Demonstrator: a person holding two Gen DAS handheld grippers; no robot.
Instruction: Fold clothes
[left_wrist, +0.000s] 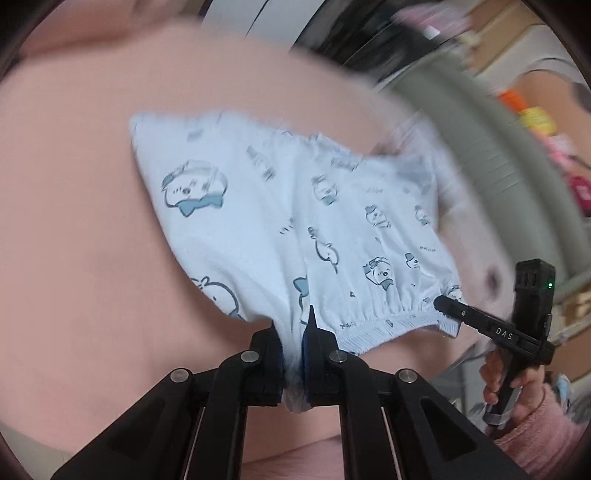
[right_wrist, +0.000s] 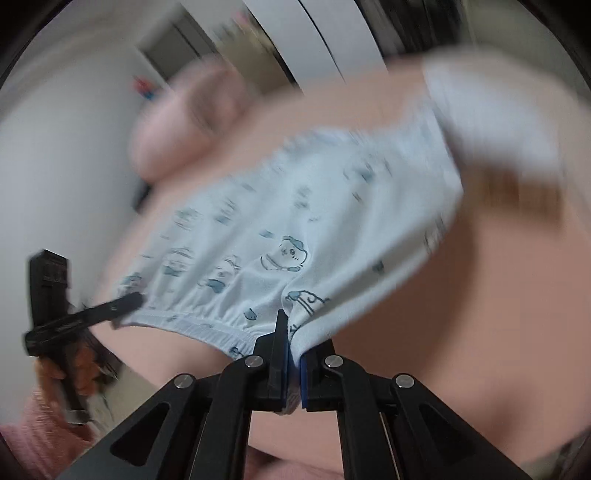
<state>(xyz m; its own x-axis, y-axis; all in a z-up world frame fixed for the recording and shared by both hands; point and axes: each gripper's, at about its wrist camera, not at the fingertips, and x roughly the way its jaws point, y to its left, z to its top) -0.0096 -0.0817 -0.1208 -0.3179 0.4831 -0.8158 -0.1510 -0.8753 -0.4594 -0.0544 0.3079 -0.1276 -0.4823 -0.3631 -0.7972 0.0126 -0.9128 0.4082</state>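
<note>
Pale blue cotton shorts (left_wrist: 295, 236), printed with small cartoon animals, hang stretched between two grippers above a pink bed (left_wrist: 74, 221). There is one garment, and each gripper has a pinch of its gathered elastic waistband.

Seen from the left wrist, the left gripper (left_wrist: 293, 343) is clamped almost fully together, with a fold of the waistband squeezed between its two blue-padded fingers (left_wrist: 308, 332); cloth bunches out just behind the pads. The rest of the shorts spreads ahead of this gripper and off to its right, where the right gripper (left_wrist: 443, 304) has the other end of the waistband. A hand (left_wrist: 517, 384) in a pink sleeve (left_wrist: 543, 443) grips that tool's handle.

Seen from the right wrist, the right gripper (right_wrist: 293, 350) is likewise closed tight on the waistband, cloth nipped between its pads. The shorts (right_wrist: 295, 221) fan out ahead and to its left, ending at the left gripper (right_wrist: 135, 301), whose handle another hand (right_wrist: 66, 369) holds.

Both leg openings lie at the far end, away from the grippers. Everything beyond the shorts is too blurred to make out.
</note>
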